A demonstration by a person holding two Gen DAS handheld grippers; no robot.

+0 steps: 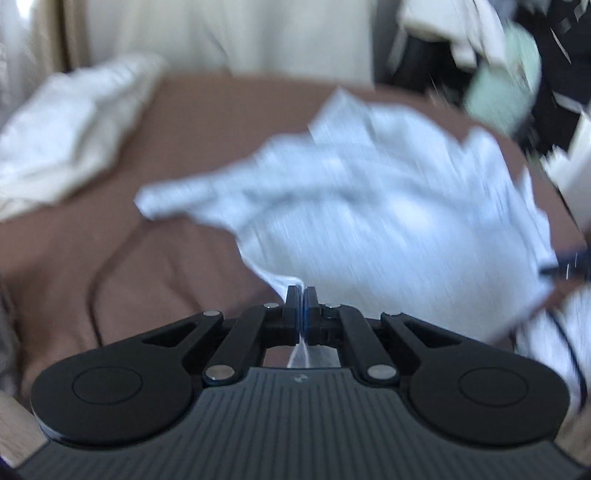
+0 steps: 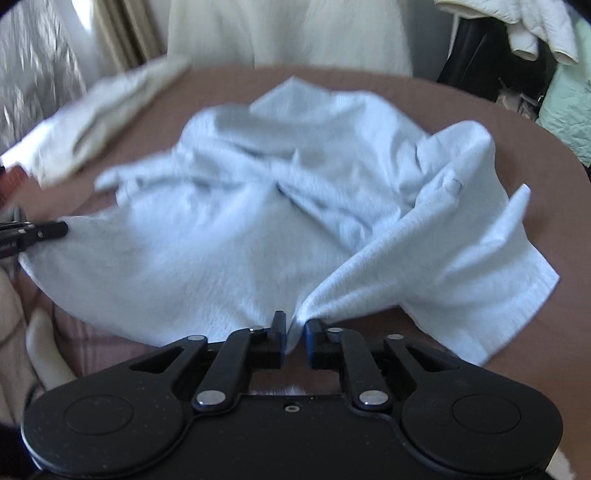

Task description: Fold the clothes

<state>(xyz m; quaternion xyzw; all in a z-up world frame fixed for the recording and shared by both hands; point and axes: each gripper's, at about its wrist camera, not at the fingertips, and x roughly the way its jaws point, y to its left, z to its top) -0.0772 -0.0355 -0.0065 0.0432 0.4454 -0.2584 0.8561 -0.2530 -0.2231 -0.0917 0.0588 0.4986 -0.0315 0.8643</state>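
A pale blue garment (image 2: 240, 221) lies rumpled over a brown bed surface (image 2: 517, 147). My right gripper (image 2: 294, 325) is shut on a pinch of its near hem, the cloth bunching between the blue pads. In the left wrist view the same pale blue garment (image 1: 369, 206) is blurred, and my left gripper (image 1: 301, 295) is shut on another edge of it, a thin strip of fabric running down between the fingers. The left gripper's fingers (image 2: 44, 230) also show at the left edge of the right wrist view, clamped on the cloth's left corner.
A cream garment (image 1: 62, 147) lies bunched at the far left of the brown bed surface (image 1: 147, 266); it also shows as a cream garment (image 2: 96, 118). Pale curtains (image 2: 258, 33) hang behind. Dark and white clothing (image 2: 517, 37) hangs at the upper right, with a mint quilted item (image 1: 502, 85).
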